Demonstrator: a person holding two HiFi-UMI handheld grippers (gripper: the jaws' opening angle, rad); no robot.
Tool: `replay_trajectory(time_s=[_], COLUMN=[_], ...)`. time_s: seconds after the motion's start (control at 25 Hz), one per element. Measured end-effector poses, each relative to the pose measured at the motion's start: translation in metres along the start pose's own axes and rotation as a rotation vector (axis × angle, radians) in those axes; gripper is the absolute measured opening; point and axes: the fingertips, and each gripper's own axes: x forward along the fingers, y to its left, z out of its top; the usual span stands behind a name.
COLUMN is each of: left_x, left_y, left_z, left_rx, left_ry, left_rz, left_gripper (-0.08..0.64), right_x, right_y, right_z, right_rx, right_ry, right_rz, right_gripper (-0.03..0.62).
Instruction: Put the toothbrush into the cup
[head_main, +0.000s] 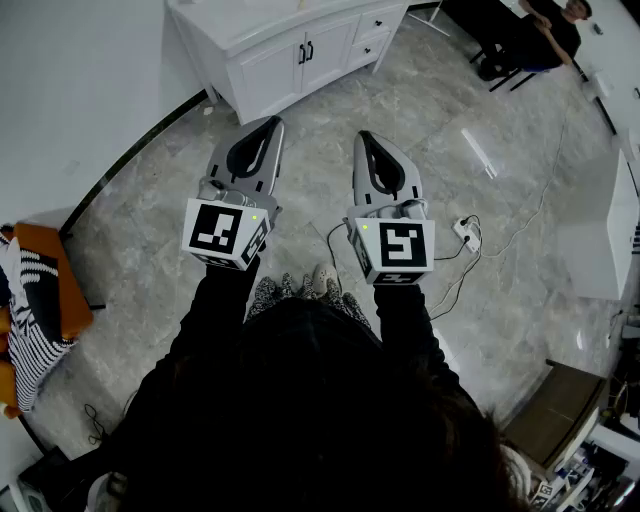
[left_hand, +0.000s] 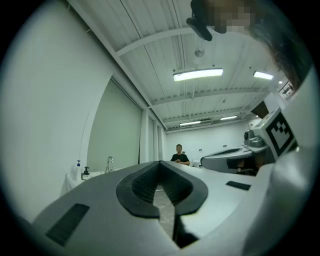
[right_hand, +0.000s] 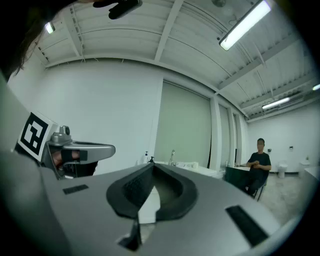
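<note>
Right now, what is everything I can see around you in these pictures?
Cabinet: one, white, ahead by the wall.
Faucet: one, silver, on a white counter.
Power strip: one, white, on the grey floor, right.
Seated person: one, dark clothes, far right.
Orange seat: one, left edge, beside a striped cloth.
Left gripper: one, grey, shut, empty.
Right gripper: one, grey, shut, empty.

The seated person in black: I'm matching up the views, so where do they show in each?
Head view: seated person, top right corner.
Left gripper view: seated person, centre.
Right gripper view: seated person, right, below middle.
Shared landmark: white cabinet, left of the person in every view.
</note>
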Motion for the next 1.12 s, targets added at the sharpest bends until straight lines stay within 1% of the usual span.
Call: replay_trajectory(time_s=[0.24, 0.44, 0.6, 0.76, 0.88, 1.04, 1.12], left_x=[0.006, 0.012, 0.018, 0.026, 0.032, 0.048, 0.055], left_y=[-0.002, -0.006, -0.006, -0.007, -0.008, -0.011, -0.013], left_z=[-0.004, -0.006, -0.007, -0.012, -0.016, -0.017, -0.017], left_rx=[0.015, 0.019, 0.024, 0.011, 0.006, 0.011, 0.025], left_ry=[0.018, 0.028, 0.028, 0.037, 0.047, 0.041, 0.043], left_rz=[0.014, 0.018, 0.024, 0.026, 0.037, 0.035, 0.039], left_gripper=[0.008, 0.008, 0.008, 0.008, 0.008, 0.008, 0.008], right_x=[0.002, 0.003, 0.006, 0.01, 0.012, 0.018, 0.021], right_y=[-0.008, -0.012, -0.017, -0.026, -0.038, -0.056, -0.066], right_z=[-0.001, -0.001, -0.001, -0.002, -0.004, -0.011, -0.015], right_rx=[-0.008, 0.011, 0.011, 0.018, 0.019, 0.015, 0.024], right_ry=[-0.002, -0.017, -0.032, -0.035, -0.017, -0.031, -0.007], right_rz=[0.003, 0.048, 0.05, 0.06, 0.063, 0.069, 0.067], right_gripper=[0.005, 0.005, 0.005, 0.005, 0.005, 0.005, 0.005])
